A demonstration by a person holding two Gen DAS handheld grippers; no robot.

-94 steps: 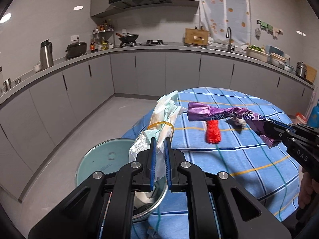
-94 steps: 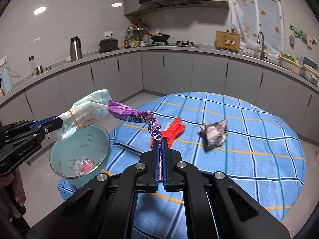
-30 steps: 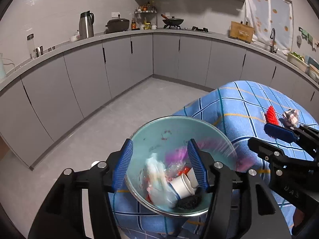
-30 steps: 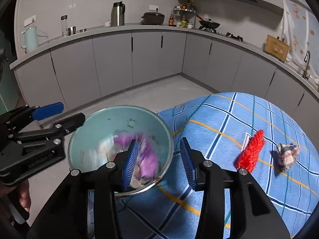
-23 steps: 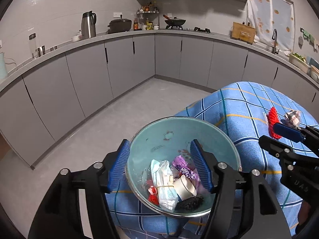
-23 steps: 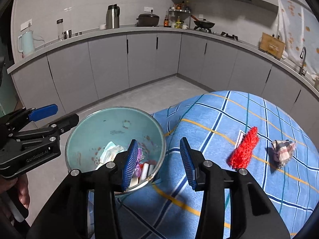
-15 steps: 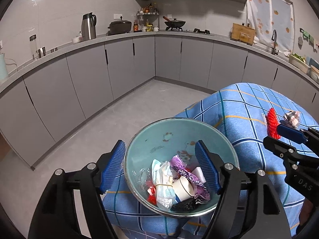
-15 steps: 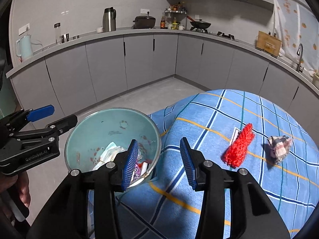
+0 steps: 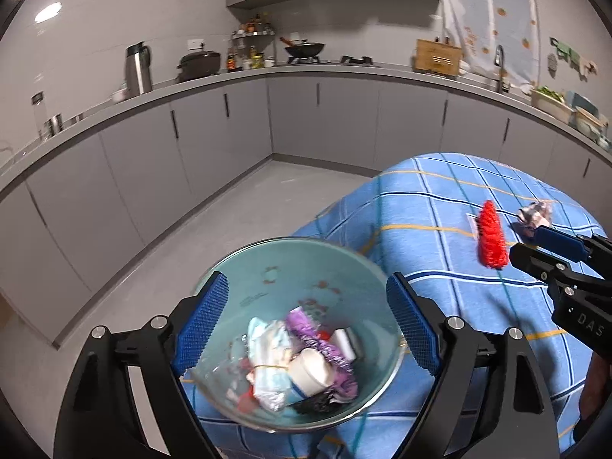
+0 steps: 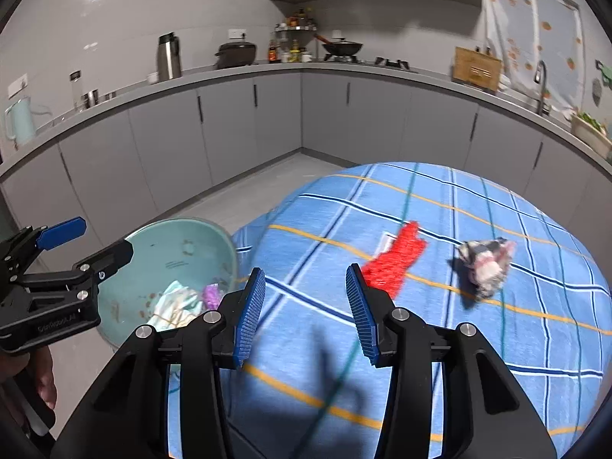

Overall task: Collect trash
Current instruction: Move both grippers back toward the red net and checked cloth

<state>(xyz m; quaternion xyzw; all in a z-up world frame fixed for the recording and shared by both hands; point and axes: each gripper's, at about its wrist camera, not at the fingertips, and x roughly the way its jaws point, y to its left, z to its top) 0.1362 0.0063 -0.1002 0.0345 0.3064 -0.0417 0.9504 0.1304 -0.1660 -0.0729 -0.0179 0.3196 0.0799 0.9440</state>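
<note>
The left gripper (image 9: 306, 321) hangs above the teal bin (image 9: 267, 279), its jaws opening with nothing pinched between them. The right gripper (image 10: 304, 310) stands parted and empty, to the right of the bin, over the blue checked tablecloth (image 10: 497, 344). Inside the bin lie a purple wrapper (image 9: 317, 338), a white cup (image 9: 310, 371) and a pale bag (image 9: 267, 348). Further right of the bin, on the cloth, sit a red piece (image 10: 396, 264) and a crumpled wad (image 10: 485, 264).
</note>
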